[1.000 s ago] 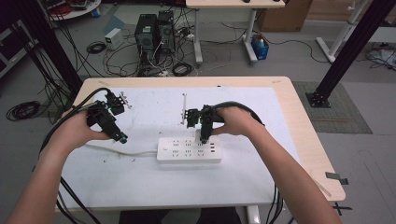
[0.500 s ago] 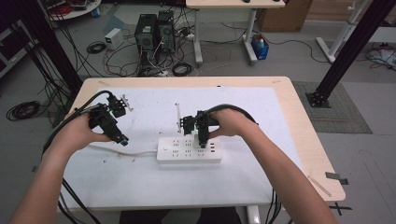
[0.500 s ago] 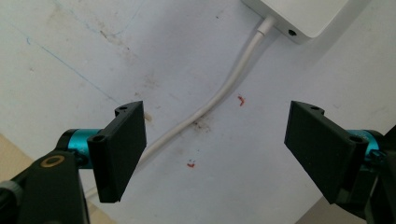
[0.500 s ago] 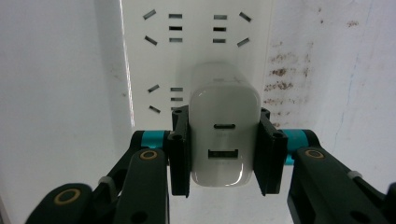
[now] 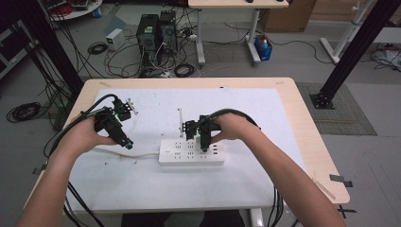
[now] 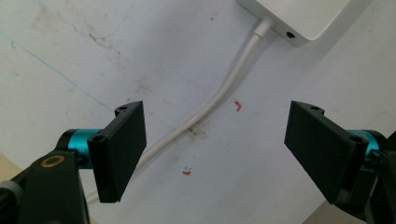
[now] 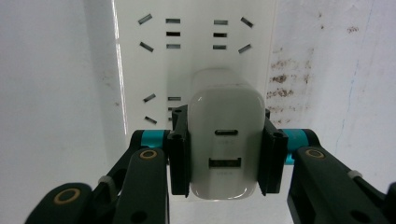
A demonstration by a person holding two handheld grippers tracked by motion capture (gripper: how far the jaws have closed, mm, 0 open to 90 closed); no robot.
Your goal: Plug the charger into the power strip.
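A white power strip (image 5: 191, 152) lies on the white mat (image 5: 255, 118) near the table's middle, and its sockets (image 7: 173, 33) face up. My right gripper (image 5: 204, 144) points down over the strip's right part, shut on a white USB charger (image 7: 225, 135) with two ports on its top face. The charger stands on the strip; whether it is fully seated I cannot tell. My left gripper (image 5: 126, 143) is open just left of the strip, above its white cable (image 6: 219, 100). The strip's left corner (image 6: 299, 18) lies beyond the open jaws.
A thin white strip (image 5: 180, 122) stands upright behind the power strip. Black cables (image 5: 231, 112) trail from both grippers. Beyond the table's far edge are computer towers (image 5: 156, 30), loose cables and a desk's legs (image 5: 201, 38) on the floor.
My right gripper has come down and toward the left with the charger, from above the mat onto the power strip. The left gripper has shifted only slightly.
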